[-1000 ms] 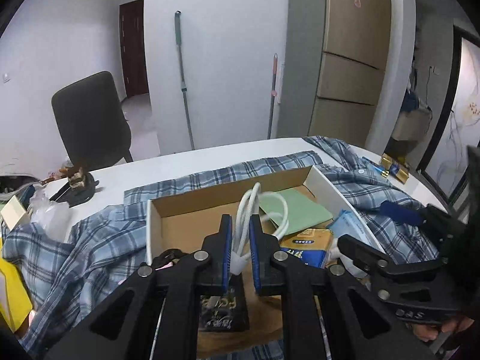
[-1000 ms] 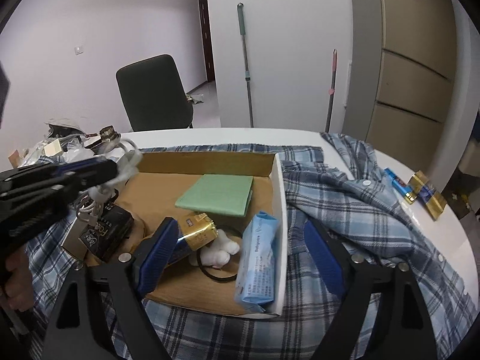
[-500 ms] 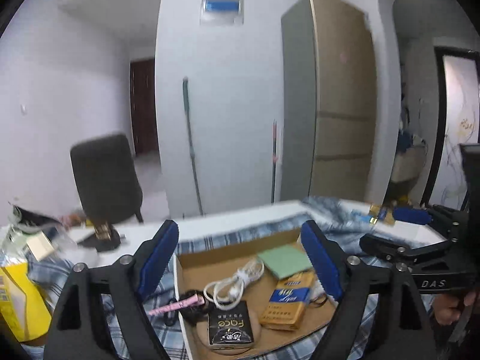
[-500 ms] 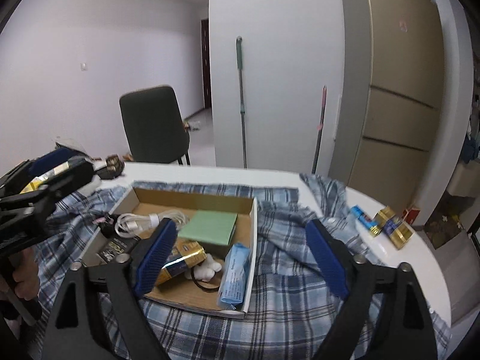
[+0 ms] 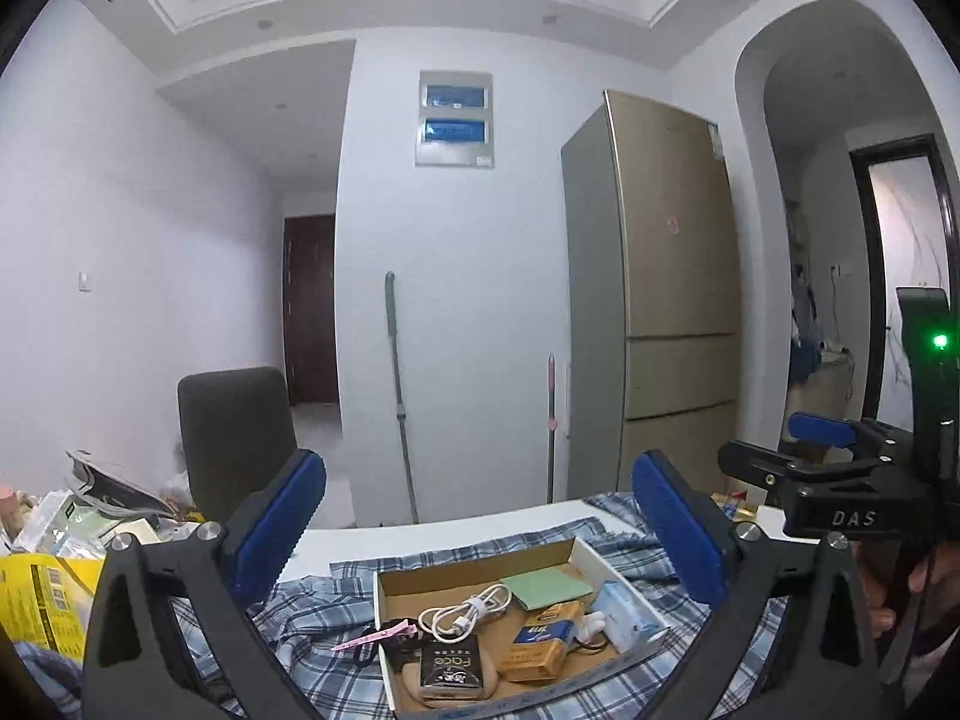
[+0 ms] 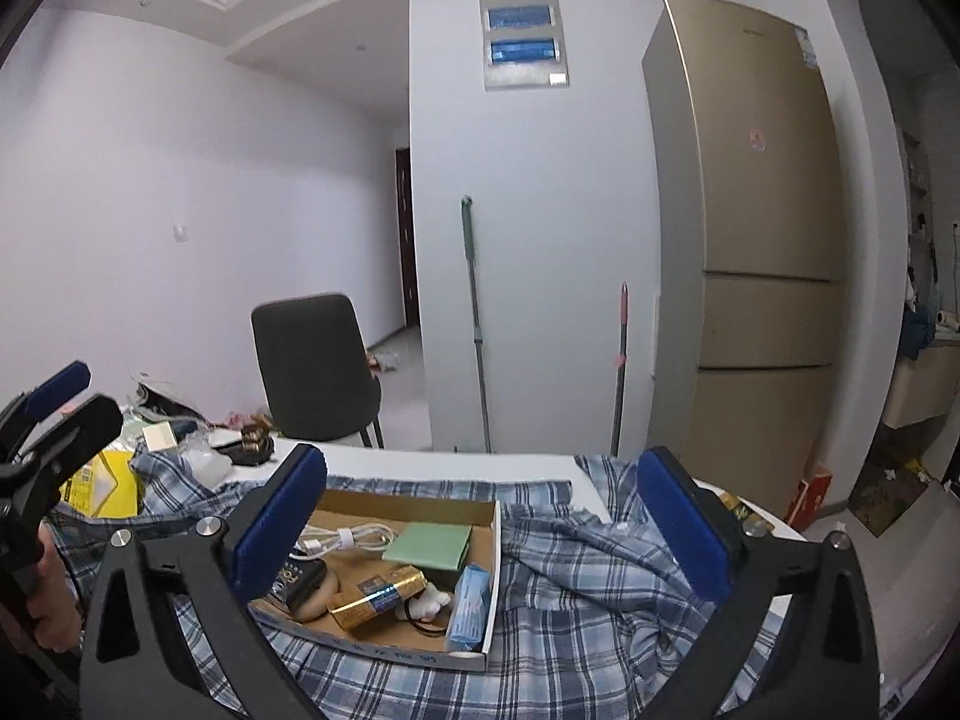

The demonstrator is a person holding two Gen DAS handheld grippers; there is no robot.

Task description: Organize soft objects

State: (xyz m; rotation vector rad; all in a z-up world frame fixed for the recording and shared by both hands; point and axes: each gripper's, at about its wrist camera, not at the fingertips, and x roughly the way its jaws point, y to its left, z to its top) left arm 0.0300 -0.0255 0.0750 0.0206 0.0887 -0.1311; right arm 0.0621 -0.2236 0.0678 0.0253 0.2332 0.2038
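Observation:
A shallow cardboard box point(image 5: 474, 567) sits on a blue plaid shirt point(image 5: 312, 618) spread over the white table. In the box lie a coiled white cable point(image 5: 465, 606), a green folded cloth point(image 5: 546, 582), a blue tissue pack point(image 5: 624, 615), a gold-blue carton point(image 5: 537, 645) and a black box point(image 5: 450, 669). My left gripper point(image 5: 480, 471) hovers above and behind the box, jaws opening wide, nothing between them. My right gripper point(image 6: 483, 459) hangs over the same box point(image 6: 408, 501) and shirt point(image 6: 600, 576), jaws also opening, empty. The cable point(image 6: 348, 540) rests free.
A dark chair point(image 6: 312, 366) stands behind the table, with two mop handles point(image 6: 474, 324) against the wall and a gold fridge point(image 6: 756, 252) at right. A yellow bag point(image 5: 42, 600) and clutter crowd the table's left end. Gold packs point(image 6: 744, 513) lie at its right edge.
The left gripper let go of the white cable, which now lies in the box. Both grippers opened wide, rose and drew back, tilting towards level.

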